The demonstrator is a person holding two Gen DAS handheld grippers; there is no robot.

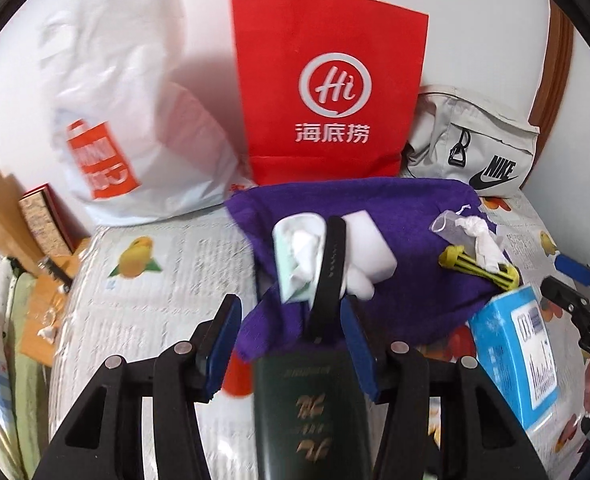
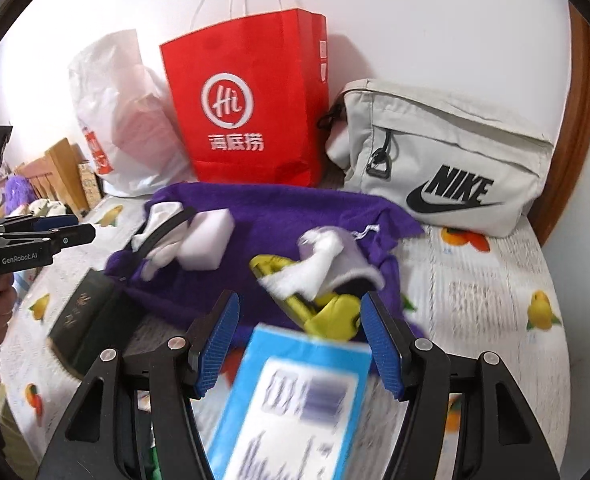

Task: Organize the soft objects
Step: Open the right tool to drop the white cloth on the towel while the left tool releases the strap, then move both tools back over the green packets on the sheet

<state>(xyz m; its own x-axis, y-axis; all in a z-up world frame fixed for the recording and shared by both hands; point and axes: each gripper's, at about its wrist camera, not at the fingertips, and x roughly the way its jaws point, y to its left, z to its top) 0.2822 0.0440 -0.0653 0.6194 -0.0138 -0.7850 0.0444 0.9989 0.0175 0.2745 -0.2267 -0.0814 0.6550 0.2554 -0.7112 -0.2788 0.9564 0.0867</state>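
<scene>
Purple cloth (image 1: 375, 240): spread and rumpled on the bed (image 1: 167, 300), at the middle of both views, its far edge touching the red bag (image 1: 331, 92).
On the cloth: white sponge (image 1: 369, 248) and black strap (image 1: 331, 264) toward 9 o'clock; small pouch (image 2: 335, 256) with a white rag and a yellow clip (image 2: 319, 308) toward 3 o'clock.
Left claw (image 1: 291, 344): fingers apart — the dark green booklet (image 1: 311, 408) lies between them, touching neither that I can tell, with the strap rising from its far end.
Right claw (image 2: 299, 344): fingers apart, astride the blue box (image 2: 295, 404); no grip visible.
Behind, 12 o'clock: red bag upright against the wall.
At 10 o'clock: white plastic bag (image 1: 135, 120).
At 2 o'clock: grey Nike bag (image 2: 447, 160), beside the red bag.
</scene>
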